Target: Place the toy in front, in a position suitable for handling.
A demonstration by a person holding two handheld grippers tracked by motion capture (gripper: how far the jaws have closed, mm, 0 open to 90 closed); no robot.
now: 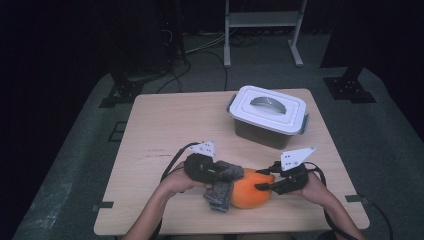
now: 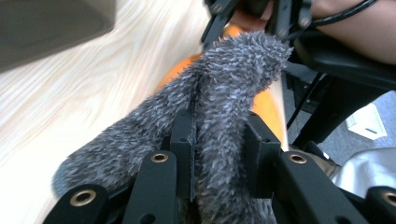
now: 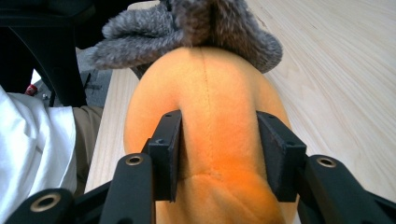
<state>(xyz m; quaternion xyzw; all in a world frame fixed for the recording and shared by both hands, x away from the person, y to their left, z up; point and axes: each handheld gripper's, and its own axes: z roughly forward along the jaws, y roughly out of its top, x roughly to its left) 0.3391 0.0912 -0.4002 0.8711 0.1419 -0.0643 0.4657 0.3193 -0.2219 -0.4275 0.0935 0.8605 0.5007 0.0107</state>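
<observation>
A: Left gripper (image 1: 227, 172) state?

B: Clenched on the grey fuzzy cloth (image 2: 219, 116). In the left gripper view both pads pinch a fold of it, and the rest bunches out to either side of the jaws.

A: Right gripper (image 1: 260, 186)?

B: The orange plush toy (image 3: 210, 116) sits between its 2 jaws. The pad on the right of the right gripper view presses the fabric; on the other side I can't tell if it touches. So grasp or release: cannot tell.

A: Where's the plush relative to the tongs?

B: Between the 2 grippers in the high view, near the table's front edge. The cloth drapes over its far end, straight ahead of the right gripper's jaws and touching the plush.

A: Anything in the way?

B: The cloth hides most of the plush from the left gripper's side. The right gripper's frame and the person's forearm sit just beyond the cloth there.

A: Surroundings?

B: A white lidded container (image 1: 267, 112) with a grey handle, well beyond both grippers on the wooden table (image 1: 165, 120). A white metal stand (image 1: 262, 22) is on the floor behind.
</observation>
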